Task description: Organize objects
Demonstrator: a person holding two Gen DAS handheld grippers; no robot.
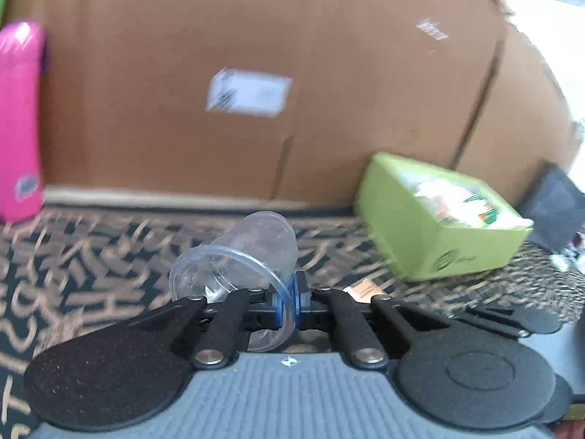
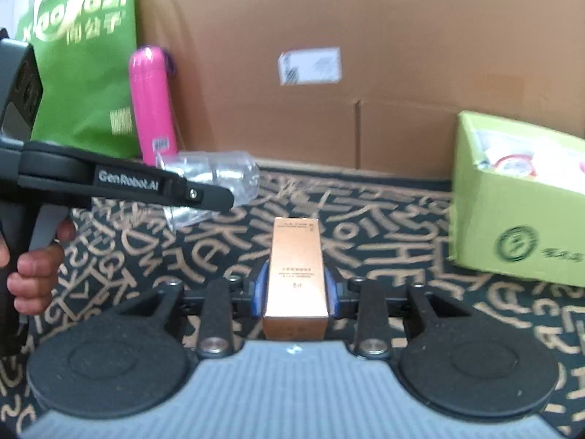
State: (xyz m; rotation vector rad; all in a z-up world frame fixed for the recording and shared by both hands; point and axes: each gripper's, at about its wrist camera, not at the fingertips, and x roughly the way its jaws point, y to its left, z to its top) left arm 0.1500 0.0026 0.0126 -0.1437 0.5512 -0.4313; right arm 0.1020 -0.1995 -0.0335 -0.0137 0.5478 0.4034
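A large brown cardboard box (image 2: 365, 73) with a white shipping label (image 2: 310, 65) fills the far side of the scene, standing on a dark cloth (image 2: 384, 226) printed with tan letters. At the far left a green bag (image 2: 84, 73) leans against it, with an upright pink bottle (image 2: 153, 106) just beside. On the right sits an open light-green carton (image 2: 512, 216), holding packets too blurred to make out.

The left gripper (image 1: 287, 303) has its blue-padded fingers pinched together on the rim of a clear plastic cup (image 1: 248, 252). The cup lies tilted, its mouth toward the camera and its base pointing away toward the cardboard box. Seen from the right wrist, the cup (image 2: 215, 179) hangs above the cloth at the left, with a hand (image 2: 33, 270) wrapped around the gripper's handle.

The right gripper (image 2: 296, 289) clamps a copper-coloured rectangular carton (image 2: 296, 274) between its blue pads at a narrow setting. The carton's long axis runs straight away from the camera, in line with the fingers, its far end pointing toward the cardboard box. Nothing lies between it and the light-green carton at the right but bare cloth.
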